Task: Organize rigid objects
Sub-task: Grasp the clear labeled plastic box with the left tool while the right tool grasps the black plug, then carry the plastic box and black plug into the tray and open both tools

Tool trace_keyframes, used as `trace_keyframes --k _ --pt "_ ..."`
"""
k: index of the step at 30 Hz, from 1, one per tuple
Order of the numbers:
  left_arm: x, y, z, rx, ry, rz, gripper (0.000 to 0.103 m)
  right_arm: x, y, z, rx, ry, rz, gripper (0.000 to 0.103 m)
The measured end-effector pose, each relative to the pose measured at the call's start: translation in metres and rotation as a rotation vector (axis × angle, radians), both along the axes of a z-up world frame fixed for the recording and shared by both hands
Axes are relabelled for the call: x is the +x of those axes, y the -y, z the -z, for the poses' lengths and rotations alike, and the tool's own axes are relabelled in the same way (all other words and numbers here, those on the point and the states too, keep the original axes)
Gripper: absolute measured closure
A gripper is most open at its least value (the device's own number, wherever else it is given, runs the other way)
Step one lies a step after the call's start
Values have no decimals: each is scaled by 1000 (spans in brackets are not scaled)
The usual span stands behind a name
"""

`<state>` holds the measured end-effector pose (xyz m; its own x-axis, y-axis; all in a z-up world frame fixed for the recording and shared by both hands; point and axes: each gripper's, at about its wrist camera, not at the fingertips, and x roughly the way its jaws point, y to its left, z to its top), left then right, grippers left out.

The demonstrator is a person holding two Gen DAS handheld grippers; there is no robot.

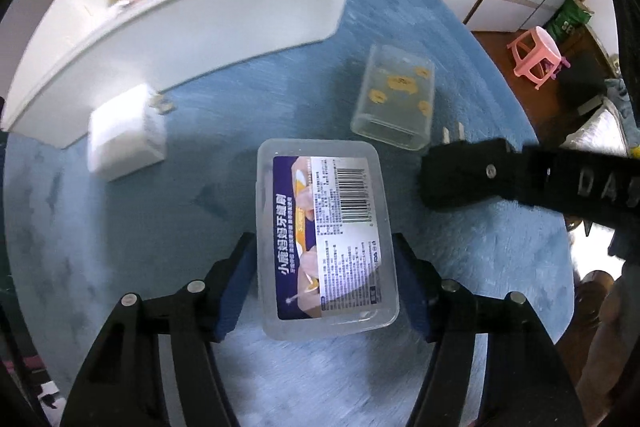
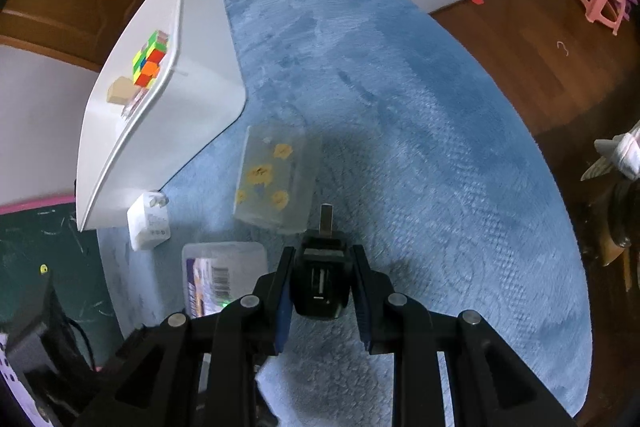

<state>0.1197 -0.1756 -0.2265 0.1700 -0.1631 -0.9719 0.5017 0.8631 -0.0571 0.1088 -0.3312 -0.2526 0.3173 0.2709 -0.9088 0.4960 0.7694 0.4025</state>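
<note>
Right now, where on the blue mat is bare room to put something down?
The widest bare stretch of the blue mat runs right of the clear stickered case, out to the mat's edge. Left of it is crowded: the white bin, the white charger and the floss-pick box lie close together. The black plug adapter sits between the right gripper's fingers.

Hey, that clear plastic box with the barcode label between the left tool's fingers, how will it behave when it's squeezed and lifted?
The clear box probably stays stiff, given its moulded walls. Its smooth plastic sides may slip against the left tool fingers. It looks light, seemingly near empty, and lying flat it is unlikely to roll.
</note>
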Motion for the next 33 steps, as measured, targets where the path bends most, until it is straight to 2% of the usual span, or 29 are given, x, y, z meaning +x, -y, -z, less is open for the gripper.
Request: trace_keyframes --k 8,13,17,24,27,33 --pt "7 -46 -57 -14 67 -3 34 -23 -38 -45 -104 59 -63 77" --pt "14 -65 -106 -21 147 -13 34 -32 -69 -100 -179 153 -124 77" --pt "27 -89 -153 0 260 -15 34 -29 -90 -149 -227 253 -174 77" --pt "69 -110 -222 -13 431 -70 34 5 -116 -238 -307 435 -258 77" --pt "88 -109 -242 -16 487 -92 34 23 -122 -264 -342 491 -292 77" --pt "135 -99 -248 17 547 -142 34 77 -109 -278 -368 528 -299 77"
